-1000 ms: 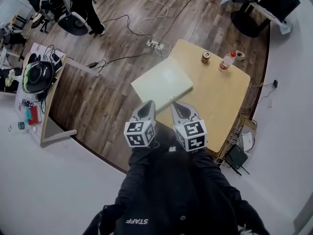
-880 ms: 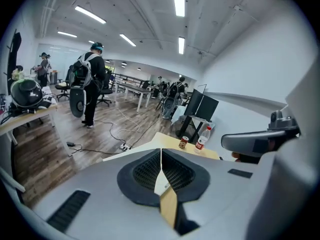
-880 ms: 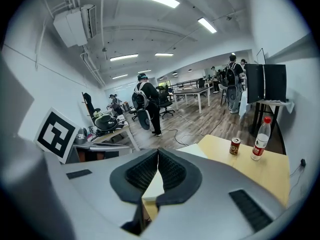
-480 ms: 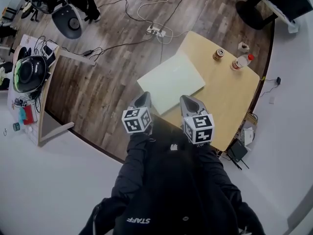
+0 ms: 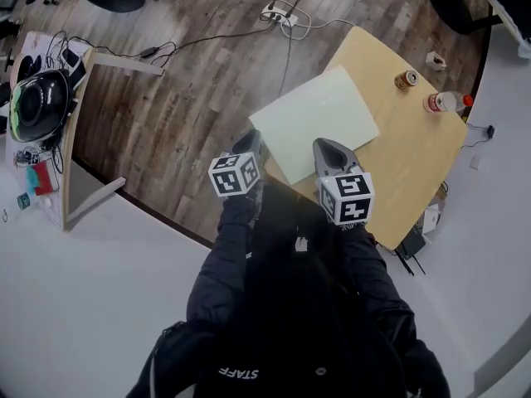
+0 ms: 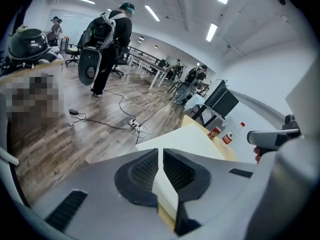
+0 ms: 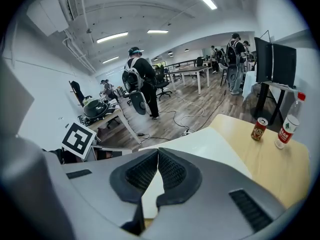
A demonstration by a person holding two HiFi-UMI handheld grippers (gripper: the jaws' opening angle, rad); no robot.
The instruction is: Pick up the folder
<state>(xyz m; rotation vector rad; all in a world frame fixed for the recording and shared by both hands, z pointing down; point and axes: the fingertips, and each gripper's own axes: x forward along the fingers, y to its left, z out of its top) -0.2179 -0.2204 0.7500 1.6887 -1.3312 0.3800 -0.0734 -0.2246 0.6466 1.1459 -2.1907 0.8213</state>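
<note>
Head view, left to right. A helmet sits on a side table at the far left, over a wooden floor with a power strip and cables.

The left gripper is angled downward at the folder's near left corner. In its own view its fingers are closed together with only a thin slit between them, and they grip nothing.

The pale folder lies flat on the light wooden counter, covering its left end.

The right gripper is angled downward over the folder's near edge. Its fingers meet at the tips and are empty. No view shows whether either gripper touches the folder.

Past the folder on the right stand a can and a red-capped bottle, near each other and well apart from both grippers. In the background of both gripper views, people stand in an open office.
</note>
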